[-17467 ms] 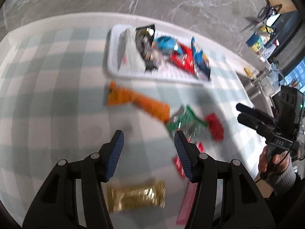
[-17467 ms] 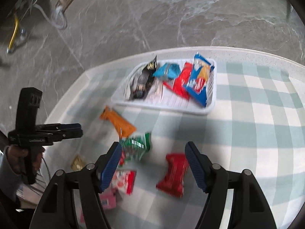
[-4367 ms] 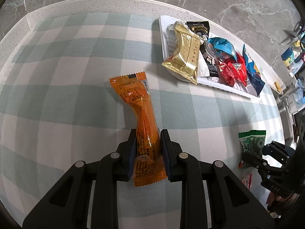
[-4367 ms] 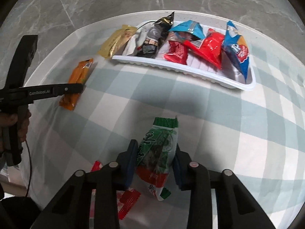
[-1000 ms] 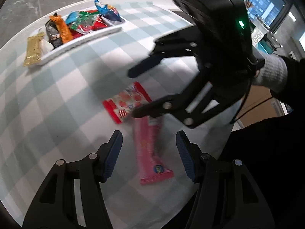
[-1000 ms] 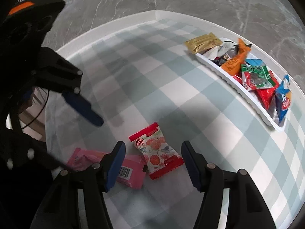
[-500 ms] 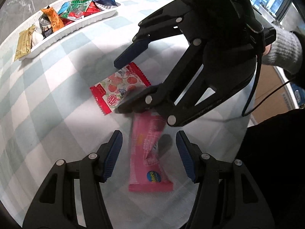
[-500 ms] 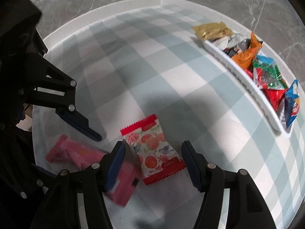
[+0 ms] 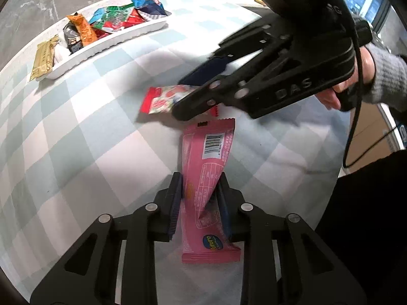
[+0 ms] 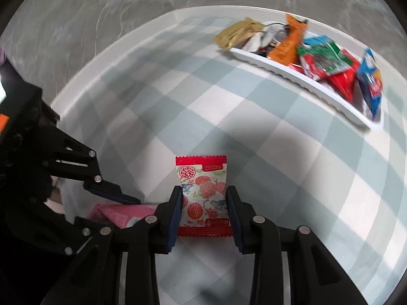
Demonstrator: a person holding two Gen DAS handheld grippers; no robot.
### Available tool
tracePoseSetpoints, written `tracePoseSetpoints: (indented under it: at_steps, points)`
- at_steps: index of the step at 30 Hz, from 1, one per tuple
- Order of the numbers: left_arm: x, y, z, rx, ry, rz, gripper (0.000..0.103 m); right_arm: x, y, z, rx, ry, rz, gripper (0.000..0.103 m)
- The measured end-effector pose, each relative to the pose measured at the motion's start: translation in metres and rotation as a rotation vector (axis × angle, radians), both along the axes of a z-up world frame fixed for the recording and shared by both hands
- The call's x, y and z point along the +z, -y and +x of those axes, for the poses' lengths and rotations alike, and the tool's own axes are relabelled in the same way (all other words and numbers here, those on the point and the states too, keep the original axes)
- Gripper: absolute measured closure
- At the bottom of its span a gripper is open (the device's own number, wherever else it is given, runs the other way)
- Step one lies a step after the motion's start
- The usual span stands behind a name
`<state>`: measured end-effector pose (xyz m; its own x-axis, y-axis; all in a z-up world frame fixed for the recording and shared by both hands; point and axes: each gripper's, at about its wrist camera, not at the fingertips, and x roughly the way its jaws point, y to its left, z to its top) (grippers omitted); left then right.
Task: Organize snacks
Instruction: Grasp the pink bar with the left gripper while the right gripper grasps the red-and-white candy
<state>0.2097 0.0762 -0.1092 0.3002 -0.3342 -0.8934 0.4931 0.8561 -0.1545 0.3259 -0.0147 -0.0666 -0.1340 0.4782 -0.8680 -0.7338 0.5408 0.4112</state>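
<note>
While most of the packets already lie heaped in the long white ribbed plastic tray (image 9: 119, 41) at the far edge of the round table with its pale green-and-white checked cloth (image 9: 63, 137), two are not yet put away. The left gripper (image 9: 199, 199) has its jaws drawn narrow onto the long pink foil-wrapped snack bar (image 9: 208, 167), pinching it near its middle at the near edge of the table. The right gripper (image 10: 204, 209) is clamped the same way on the small white packet with red ends and a red fruit print (image 10: 202, 190), just beside the pink bar. Whether either packet is clear of the cloth I cannot tell. By my reckoning the job is nearly finished: what is left is carrying these last two packets across and dropping them into the tray among the gold, orange, green, red and blue ones.
</note>
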Motion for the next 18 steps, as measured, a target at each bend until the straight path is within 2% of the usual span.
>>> tracePoseSetpoints:
  at_steps: [3, 10, 18]
  points:
    - [-0.002, -0.009, 0.005, 0.021, 0.003, -0.024, 0.078, 0.004, 0.009, 0.003, -0.051, -0.022, 0.025, 0.066]
    - [0.015, -0.028, 0.017, 0.059, 0.021, -0.071, 0.078, 0.014, 0.021, 0.014, -0.151, -0.042, 0.072, 0.066]
    - [0.04, -0.054, 0.056, 0.132, 0.045, -0.14, 0.079, 0.028, 0.026, 0.042, -0.243, -0.045, 0.121, 0.066]
